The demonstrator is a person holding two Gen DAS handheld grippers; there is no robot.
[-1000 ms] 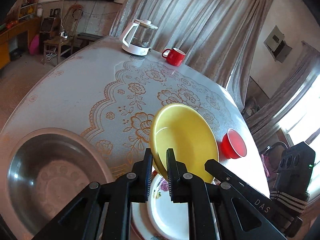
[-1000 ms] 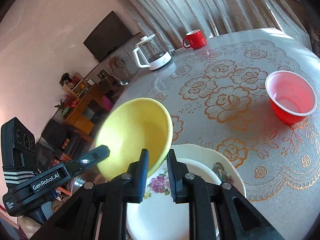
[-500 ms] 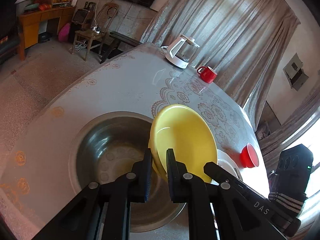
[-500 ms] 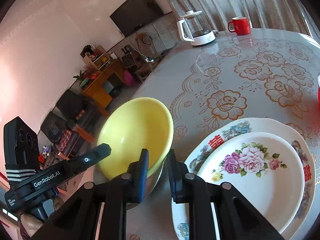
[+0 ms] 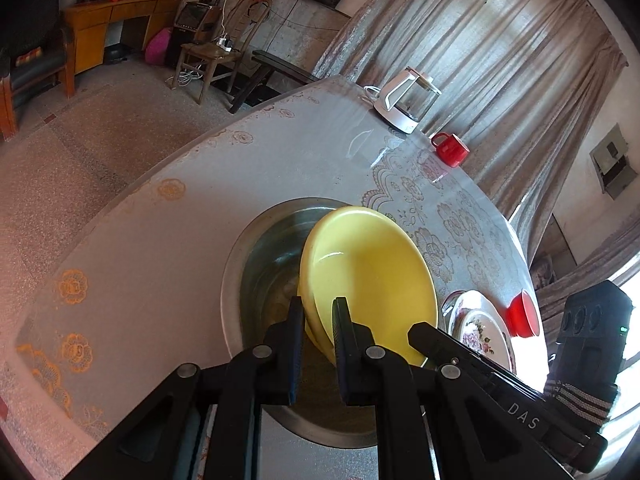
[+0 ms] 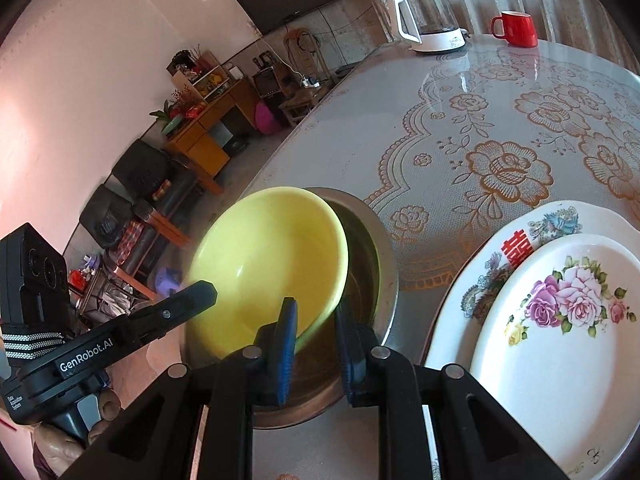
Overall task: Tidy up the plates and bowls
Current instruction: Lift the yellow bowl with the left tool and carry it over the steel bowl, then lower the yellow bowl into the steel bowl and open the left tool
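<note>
My left gripper (image 5: 317,322) and my right gripper (image 6: 316,320) are both shut on the rim of a yellow bowl (image 5: 372,280), from opposite sides. The bowl (image 6: 268,264) is tilted and held inside the mouth of a large steel basin (image 5: 260,264), which also shows in the right wrist view (image 6: 380,276). I cannot tell whether the bowl touches the basin's bottom. Two stacked floral plates (image 6: 560,320) lie on the table to the right of the basin, and show small in the left wrist view (image 5: 480,328).
A red plastic cup (image 5: 520,314) stands beyond the plates. A glass kettle on a white base (image 6: 432,16) and a red mug (image 6: 516,28) stand at the table's far edge. The table edge (image 5: 120,200) drops to the floor left of the basin.
Both grippers have carried the yellow bowl left from above the plates to the steel basin and lowered it into the basin's mouth. The grip has not changed.
</note>
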